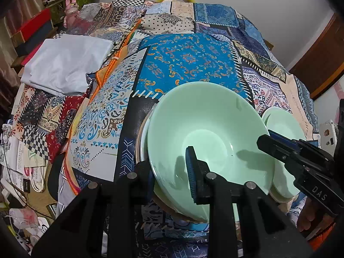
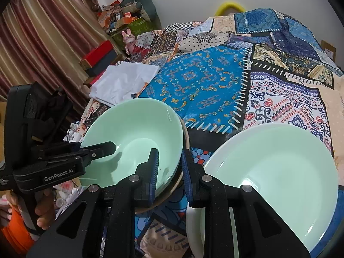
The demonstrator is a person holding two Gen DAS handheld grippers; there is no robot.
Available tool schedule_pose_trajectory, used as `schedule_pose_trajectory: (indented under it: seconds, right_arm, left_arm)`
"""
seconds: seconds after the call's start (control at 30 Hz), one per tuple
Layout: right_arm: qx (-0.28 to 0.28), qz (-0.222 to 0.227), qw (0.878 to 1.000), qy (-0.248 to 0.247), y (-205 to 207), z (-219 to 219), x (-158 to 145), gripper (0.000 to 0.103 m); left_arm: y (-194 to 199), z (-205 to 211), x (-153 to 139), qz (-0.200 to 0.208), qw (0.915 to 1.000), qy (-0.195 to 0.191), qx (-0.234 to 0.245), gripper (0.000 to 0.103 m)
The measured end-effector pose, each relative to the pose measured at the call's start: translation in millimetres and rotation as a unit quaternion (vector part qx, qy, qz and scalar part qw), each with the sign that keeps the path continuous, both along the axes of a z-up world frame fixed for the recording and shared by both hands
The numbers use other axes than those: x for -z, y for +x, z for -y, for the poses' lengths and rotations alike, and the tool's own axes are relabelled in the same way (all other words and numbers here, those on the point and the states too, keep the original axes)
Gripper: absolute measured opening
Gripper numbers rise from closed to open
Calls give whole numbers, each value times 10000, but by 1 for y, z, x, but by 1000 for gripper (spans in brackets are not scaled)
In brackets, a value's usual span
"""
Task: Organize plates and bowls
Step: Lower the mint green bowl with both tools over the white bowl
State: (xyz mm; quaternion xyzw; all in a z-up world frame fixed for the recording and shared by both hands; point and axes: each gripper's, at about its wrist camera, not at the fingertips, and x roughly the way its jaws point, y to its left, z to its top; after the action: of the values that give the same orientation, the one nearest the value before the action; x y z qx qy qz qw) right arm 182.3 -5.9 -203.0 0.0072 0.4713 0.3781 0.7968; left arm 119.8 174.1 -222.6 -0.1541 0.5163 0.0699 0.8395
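We find the pale green glazed bowl (image 1: pixel 206 137), lower centre of the left wrist view, clenched at opposite rim edges by the left gripper (image 1: pixel 172 172) and right gripper (image 2: pixel 169 172), the stack of mint plates (image 2: pixel 273 176) just beside at right.

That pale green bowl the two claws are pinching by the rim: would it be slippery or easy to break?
The green bowl looks glossy, so probably slippery. It seems stiff and glazed, likely breakable. Gripped only at its rim, it may tilt.
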Motion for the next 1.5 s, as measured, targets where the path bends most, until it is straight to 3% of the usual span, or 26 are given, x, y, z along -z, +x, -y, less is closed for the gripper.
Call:
schedule_pose_trajectory:
  seconds: [0.37,0.6,0.8,1.03,1.5]
  right_arm:
    - [34,192,9998,59,-3,10,-9,22]
    - [53,144,9999,77,-1,15,-8,22]
    - [86,83,9999,70,2,17,-6,30]
    - [69,13,10000,-3,5,14,0,35]
    - [-197,-67,9995,-254,1,-9,15,39]
  left_arm:
    - [8,6,-7,-200,9995,222,78,27]
    - [11,0,-13,-333,9994,73,35,27]
    - [2,-4,-18,-205,9998,-61,42,28]
    - [-13,-19,-24,-1,9999,-111,-93,38]
    - [-20,-18,11,-144,9990,-424,65,41]
